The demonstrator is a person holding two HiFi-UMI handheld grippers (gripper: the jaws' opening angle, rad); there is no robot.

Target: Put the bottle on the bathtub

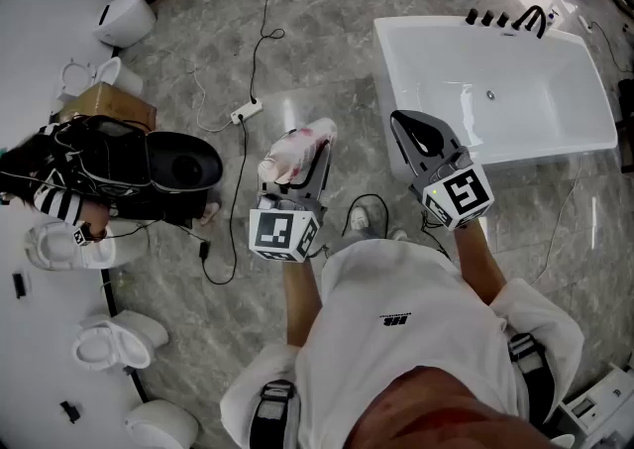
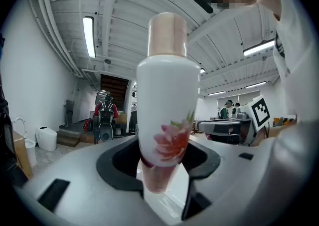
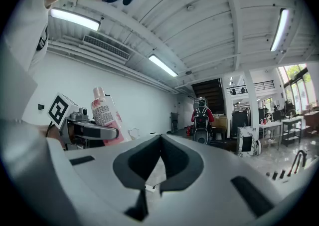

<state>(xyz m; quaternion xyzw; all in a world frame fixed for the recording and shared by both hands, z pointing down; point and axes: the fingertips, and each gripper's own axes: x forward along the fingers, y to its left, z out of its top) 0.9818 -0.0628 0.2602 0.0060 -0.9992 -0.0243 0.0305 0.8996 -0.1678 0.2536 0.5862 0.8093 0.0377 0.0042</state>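
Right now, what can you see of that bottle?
The bottle is white and plastic-looking, with a pale pink cap, a pink flower print and a pinkish base. It stands cap up, roughly upright, clamped by its lower part in the left gripper, in the air left of the bathtub.

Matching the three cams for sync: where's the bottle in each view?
Head view: centre, bottle held in the left gripper, left of the bathtub.
Left gripper view: fills the centre, clamped between the jaws.
Right gripper view: small, at left.
Shared landmark: dark staircase, in both gripper views; not in the head view.
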